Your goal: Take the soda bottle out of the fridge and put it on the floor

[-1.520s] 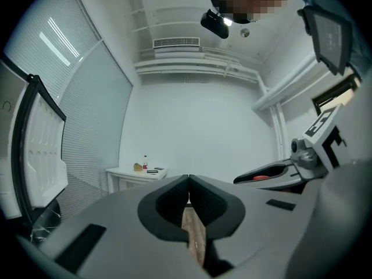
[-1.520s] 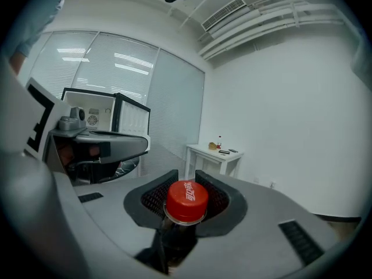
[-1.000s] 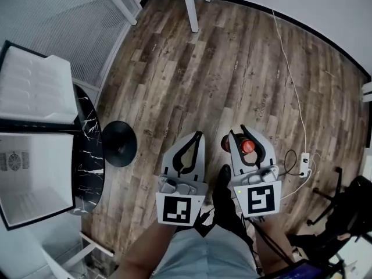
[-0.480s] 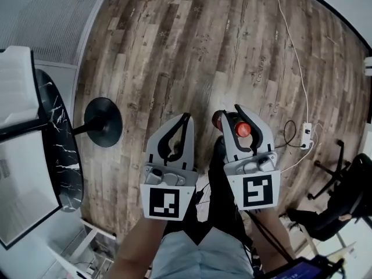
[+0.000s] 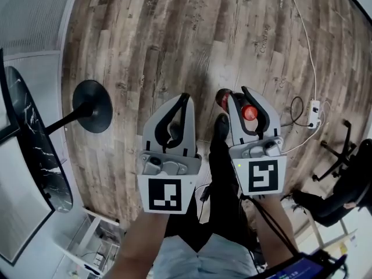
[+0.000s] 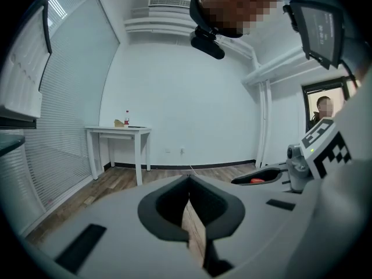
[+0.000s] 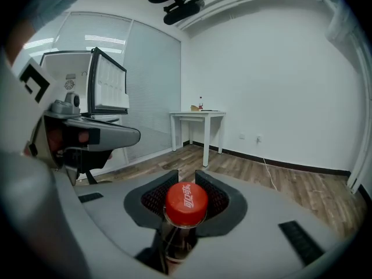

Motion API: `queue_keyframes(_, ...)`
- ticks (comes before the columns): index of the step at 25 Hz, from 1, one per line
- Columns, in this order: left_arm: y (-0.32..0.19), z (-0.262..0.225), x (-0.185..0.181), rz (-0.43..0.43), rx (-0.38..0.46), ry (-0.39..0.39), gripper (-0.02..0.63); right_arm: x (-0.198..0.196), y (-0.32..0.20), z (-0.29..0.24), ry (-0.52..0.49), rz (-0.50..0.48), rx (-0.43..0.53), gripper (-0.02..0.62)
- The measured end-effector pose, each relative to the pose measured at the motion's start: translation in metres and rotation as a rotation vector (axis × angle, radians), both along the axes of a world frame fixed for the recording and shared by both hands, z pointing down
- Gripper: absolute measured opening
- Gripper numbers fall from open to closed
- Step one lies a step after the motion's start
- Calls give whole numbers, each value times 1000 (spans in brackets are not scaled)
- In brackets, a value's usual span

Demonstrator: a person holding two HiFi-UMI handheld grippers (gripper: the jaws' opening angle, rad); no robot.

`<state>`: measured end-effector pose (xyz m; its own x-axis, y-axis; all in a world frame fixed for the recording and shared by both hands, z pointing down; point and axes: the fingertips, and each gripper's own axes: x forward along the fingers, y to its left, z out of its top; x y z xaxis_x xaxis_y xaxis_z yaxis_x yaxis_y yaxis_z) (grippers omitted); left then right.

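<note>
The soda bottle point(image 7: 183, 214) has a red cap point(image 5: 249, 113) and dark contents. It hangs upright by its neck in my right gripper point(image 7: 185, 176), which is shut on it just under the cap. In the head view my right gripper point(image 5: 238, 93) hovers over the wood floor point(image 5: 174, 34), and the bottle's dark body point(image 5: 223, 100) shows to the left of its jaws. My left gripper point(image 5: 184, 98) is beside it on the left, with nothing held. In the left gripper view its jaws point(image 6: 189, 180) meet at the tips, and only a thin sliver of floor shows behind them.
A black round stand base point(image 5: 92, 106) and a black marble tabletop point(image 5: 35, 150) are at the left. A power strip point(image 5: 314, 107) with its cable and a black chair base point(image 5: 343, 156) lie right. The person's shoe point(image 5: 220, 127) is between the grippers. The open fridge point(image 7: 107, 86) and a white table point(image 7: 197, 116) stand farther off.
Both grippers have sunk toward the floor, the bottle still in the right one. The fridge has slid out of the head view at the left.
</note>
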<state>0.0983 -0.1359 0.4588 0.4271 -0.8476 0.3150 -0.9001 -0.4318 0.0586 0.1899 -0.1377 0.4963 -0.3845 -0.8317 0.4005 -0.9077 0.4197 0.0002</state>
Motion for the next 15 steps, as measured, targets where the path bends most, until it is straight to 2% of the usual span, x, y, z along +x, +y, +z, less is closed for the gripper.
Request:
queue_keyframes(7,-4,56,18,48,-15,-4,17,12,-4,61,12,21,-22,104)
queue_keyframes(15,-11,125,7,12,-35,-23,17,11,-7,124,5,21,-33,104)
